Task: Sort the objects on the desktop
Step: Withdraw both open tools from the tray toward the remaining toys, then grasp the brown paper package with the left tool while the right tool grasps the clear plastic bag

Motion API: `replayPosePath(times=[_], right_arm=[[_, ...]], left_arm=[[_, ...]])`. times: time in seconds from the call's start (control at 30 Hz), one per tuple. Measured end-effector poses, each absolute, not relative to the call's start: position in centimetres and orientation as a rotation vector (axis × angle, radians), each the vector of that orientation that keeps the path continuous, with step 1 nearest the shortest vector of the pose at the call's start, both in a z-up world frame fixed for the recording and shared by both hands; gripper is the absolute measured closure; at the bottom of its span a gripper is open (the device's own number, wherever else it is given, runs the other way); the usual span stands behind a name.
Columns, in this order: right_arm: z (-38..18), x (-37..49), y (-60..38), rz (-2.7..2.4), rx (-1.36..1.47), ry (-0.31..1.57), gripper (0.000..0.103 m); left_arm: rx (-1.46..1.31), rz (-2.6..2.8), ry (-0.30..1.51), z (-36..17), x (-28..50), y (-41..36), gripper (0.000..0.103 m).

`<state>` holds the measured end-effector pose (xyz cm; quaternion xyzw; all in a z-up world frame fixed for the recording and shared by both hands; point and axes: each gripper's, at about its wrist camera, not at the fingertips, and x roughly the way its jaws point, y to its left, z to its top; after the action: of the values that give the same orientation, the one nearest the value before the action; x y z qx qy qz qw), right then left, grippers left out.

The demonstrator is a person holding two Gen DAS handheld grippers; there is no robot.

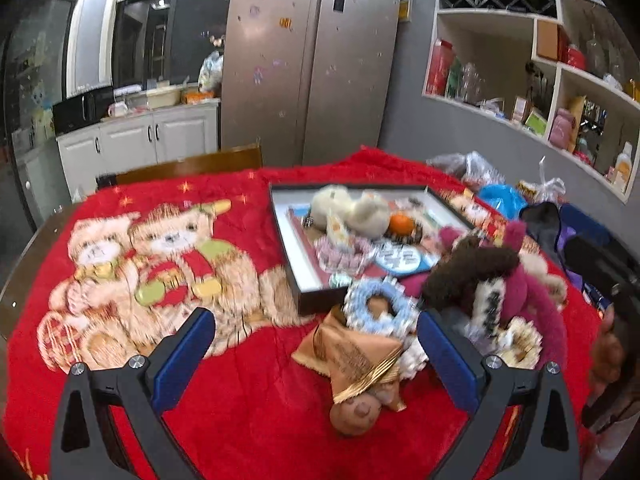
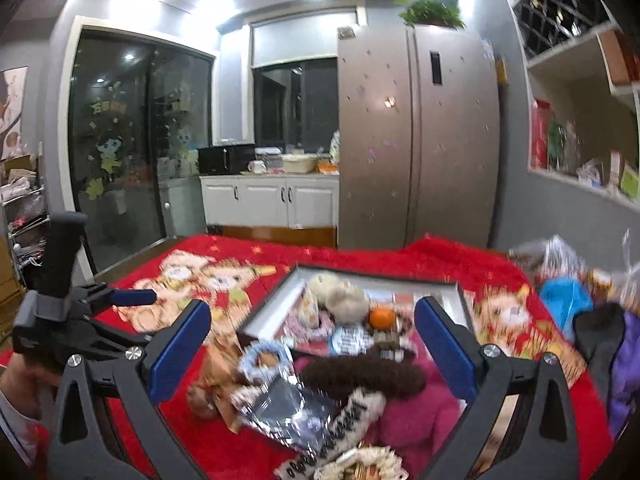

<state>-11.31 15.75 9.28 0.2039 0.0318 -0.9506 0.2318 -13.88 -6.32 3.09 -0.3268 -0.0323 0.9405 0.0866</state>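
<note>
Covering the counter, a red blanket [image 1: 248,408] printed with teddy bears lies under everything. At its far right, a black-framed tray [image 1: 296,276] holds plush toys and an orange [image 1: 401,223]. Your left tongs [image 1: 316,334] hover apart, empty, around a brown wrapped doll [image 1: 356,364] near the tray. Your right tongs [image 2: 313,326] stand apart over a magenta plush [image 2: 404,408].

Pile of toys [image 2: 352,392] blurred — its lower edge cut off.

Home kitchen: fridge [image 1: 308,60], cabinets [image 2: 276,200], microwave [image 2: 226,159].
</note>
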Motion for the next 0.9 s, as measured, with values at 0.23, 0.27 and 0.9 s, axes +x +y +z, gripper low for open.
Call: replayPosePath(times=[0.23, 0.27, 0.9], right_arm=[[5.4, -12.9, 15.1, -2.549, 0.682, 0.198, 0.000], [5.1, -12.9, 14.9, -2.537, 0.688, 0.220, 0.000], [0.1, -13.1, 11.7, -2.365, 0.808, 0.480, 0.014]], left_arm=[[-1.069, 2.752, -0.148, 0.9, -15.2, -6.4, 0.000], [-1.080, 2.756, -0.136, 0.7, -15.4, -6.3, 0.000], [-1.110, 2.689, -0.128, -0.1, -17.1, -5.4, 0.000]])
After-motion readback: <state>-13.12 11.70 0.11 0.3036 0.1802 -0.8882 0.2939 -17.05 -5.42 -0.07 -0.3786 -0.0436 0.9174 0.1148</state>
